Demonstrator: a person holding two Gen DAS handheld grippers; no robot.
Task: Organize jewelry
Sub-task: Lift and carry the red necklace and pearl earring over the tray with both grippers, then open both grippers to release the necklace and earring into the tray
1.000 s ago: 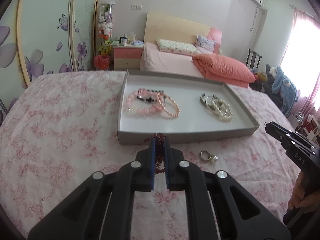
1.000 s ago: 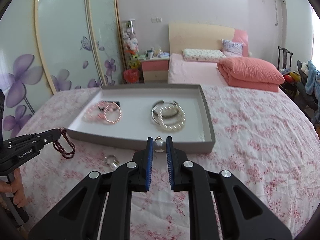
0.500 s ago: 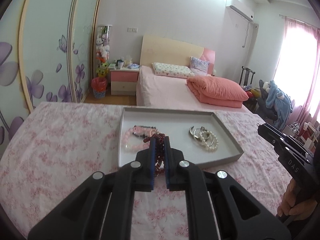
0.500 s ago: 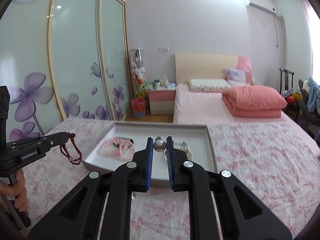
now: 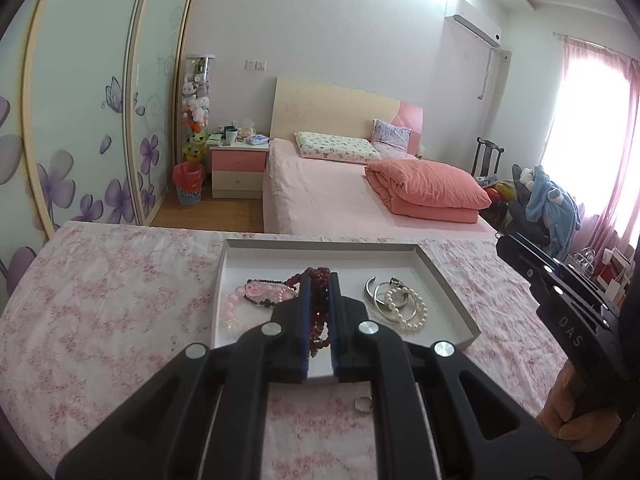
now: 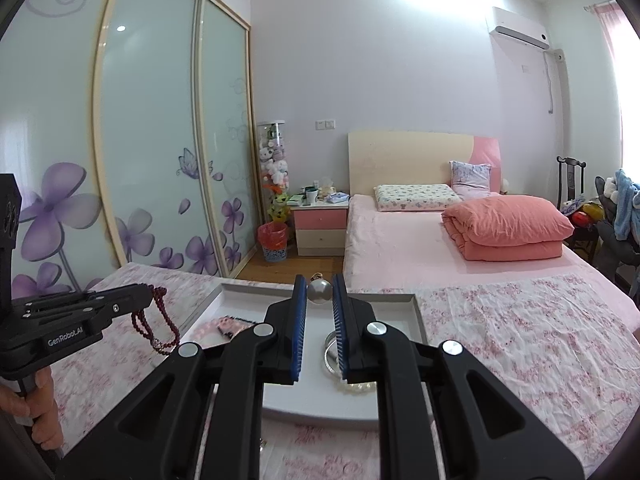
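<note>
Left tongs (image 5: 319, 284) clamp a dark red bead strand (image 5: 318, 300); right tongs (image 6: 319, 286) clamp a pearl ring (image 6: 319, 291), frame centre.

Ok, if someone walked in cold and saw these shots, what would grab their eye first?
Probably the two black tools lifted above the flowery pink bedspread: the left tool pinches a dangling strand of dark red beads, the right tool a large silvery pearl ring. Next, the shallow grey-walled white tray beyond them, with pink bead bracelets on its left and pearl bracelets on its right.
</note>
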